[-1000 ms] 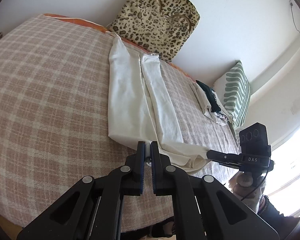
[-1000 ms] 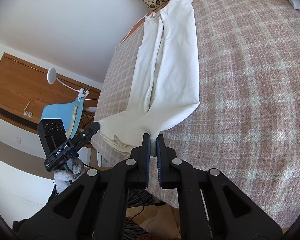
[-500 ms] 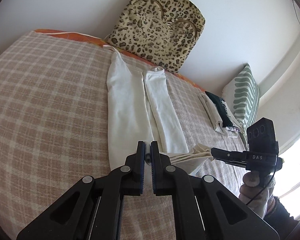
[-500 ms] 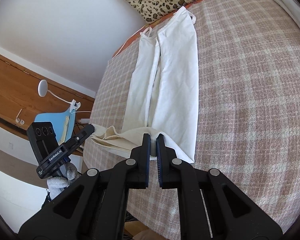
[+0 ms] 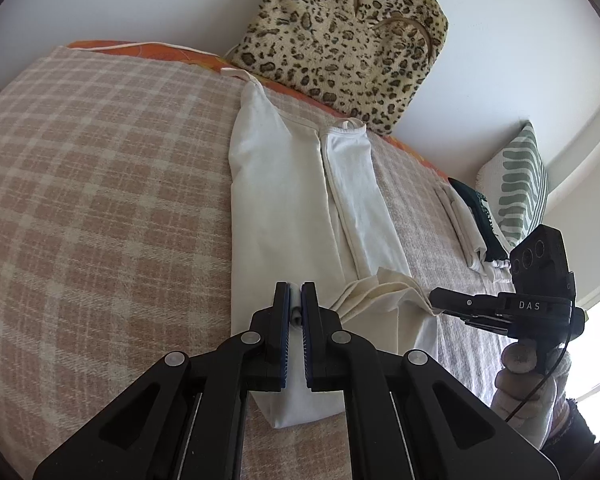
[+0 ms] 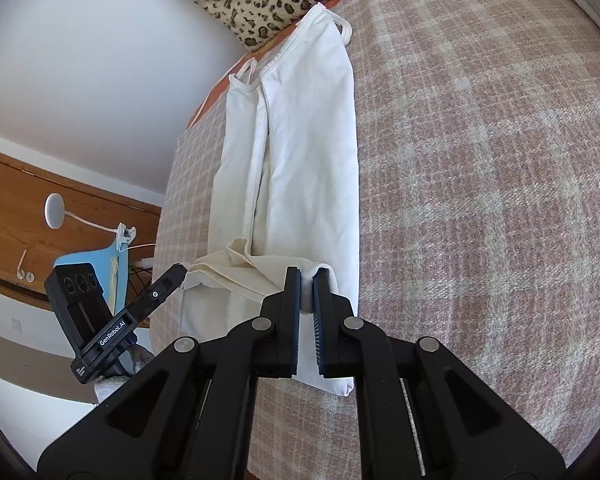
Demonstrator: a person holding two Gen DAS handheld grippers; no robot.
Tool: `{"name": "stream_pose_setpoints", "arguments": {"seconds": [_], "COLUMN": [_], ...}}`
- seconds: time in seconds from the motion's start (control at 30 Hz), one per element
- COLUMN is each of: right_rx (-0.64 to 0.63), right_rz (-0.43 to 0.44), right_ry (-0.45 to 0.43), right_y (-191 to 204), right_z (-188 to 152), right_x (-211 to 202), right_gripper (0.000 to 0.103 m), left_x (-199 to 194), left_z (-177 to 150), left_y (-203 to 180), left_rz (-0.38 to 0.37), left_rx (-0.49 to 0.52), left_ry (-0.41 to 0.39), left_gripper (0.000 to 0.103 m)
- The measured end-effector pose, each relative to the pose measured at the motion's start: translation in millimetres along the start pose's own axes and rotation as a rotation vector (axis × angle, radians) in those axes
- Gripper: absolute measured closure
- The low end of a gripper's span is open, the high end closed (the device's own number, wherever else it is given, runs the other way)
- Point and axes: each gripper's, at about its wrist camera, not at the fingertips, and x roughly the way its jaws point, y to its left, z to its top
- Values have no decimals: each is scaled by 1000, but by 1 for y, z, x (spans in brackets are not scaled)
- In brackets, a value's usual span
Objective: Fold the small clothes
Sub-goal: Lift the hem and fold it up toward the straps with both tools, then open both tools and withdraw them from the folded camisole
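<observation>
a long white garment [image 5: 292, 208] lies stretched out on the checked blanket [image 5: 100, 200] that covers the bed, its thin shoulder straps up by the leopard cushion [image 5: 340, 28] that leans against the wall. both long sides are folded in toward the middle, so it makes a narrow strip. its lower end is lifted off the blanket and doubled back over the strip, held at two corners. the left gripper [image 5: 296, 308] has its jaws pressed close on a fold of that white cloth, and the right gripper [image 6: 306, 292] pinches the other corner the same way, with a bit of cloth showing between its blue pads [image 6: 294, 300]. the hem between the two hangs in a loose, creased band [image 6: 228, 268], a little creamier than the rest. from the left camera the right gripper [image 5: 440, 300] comes in from the side with a gloved hand [image 5: 528, 384] under it. farther along the bed lies a small pile of clothes [image 5: 476, 232], white and dark green, perhaps already folded, though it is hard to tell from here, and a green striped pillow [image 5: 516, 188] stands behind it.
</observation>
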Motion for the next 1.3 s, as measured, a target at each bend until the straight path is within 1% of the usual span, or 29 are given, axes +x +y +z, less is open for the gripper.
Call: {"name": "stream_pose_setpoints", "arguments": {"seconds": [0.13, 0.3, 0.33, 0.37, 0.4, 0.43, 0.47, 0.5, 0.57, 0.67, 0.73, 0.77, 0.8, 0.87, 0.97, 1.07, 1.2, 1.23, 1.27, 1.3], "right_rx": [10, -1, -1, 1, 6, 12, 19, 26, 26, -13, -84, -122, -160, -239, -343, -433, -572, -600, -618, -628], "right_rz": [4, 8, 10, 15, 18, 24, 36, 43, 31, 21, -11, -18, -28, -51, -83, -116, -182, -202, -215, -229], "right_ry": [10, 16, 16, 11, 12, 22, 30, 25, -17, -72, -103, -107, -110, -100, -70, -41, -8, 2, 16, 33], "right_y": [-4, -1, 2, 4, 4, 4, 3, 2, 0, 5, 15, 21, 28, 42, 59, 77, 97, 99, 99, 98], "right_z": [2, 2, 4, 6, 7, 8, 9, 9, 10, 10, 6, 4, 0, -9, -21, -32, -48, -52, -56, -59], "right_x": [6, 9, 11, 11, 11, 12, 11, 9, 0, -15, -23, -25, -24, -19, -4, 18, 42, 48, 53, 59], "right_gripper": [96, 95, 95, 95, 93, 91, 81, 65, 53, 52, 52, 54, 59, 64, 70, 72, 72, 72, 72, 73], "left_x": [5, 4, 4, 2, 0, -2, -5, -7, -12, -22, -29, -31, -31, -28, -17, -7, 3, 4, 1, -1], "left_z": [-1, -2, -2, -1, 0, 1, 2, 2, 2, -1, -8, -12, -16, -24, -31, -37, -48, -52, -54, -56], "left_y": [4, 9, 9, 9, 10, 11, 11, 12, 13, 6, -6, -13, -20, -32, -40, -37, -24, -20, -19, -18], "left_rz": [20, 46, 63, 84, 93, 96, 103, 119, 142, 136, 116, 111, 102, 77, 77, 104, 164, 168, 170, 176], "left_rx": [0, -16, -18, -21, -25, -29, -30, -27, -19, 25, 80, 114, 146, 193, 225, 228, 224, 231, 248, 257], "left_ry": [-3, -8, -7, -11, -17, -21, -25, -31, -52, -84, -107, -112, -111, -90, -56, -24, 35, 41, 21, 22], "left_gripper": [99, 98, 97, 91, 88, 87, 83, 79, 79, 79, 79, 79, 79, 79, 79, 79, 79, 79, 80, 81]}}
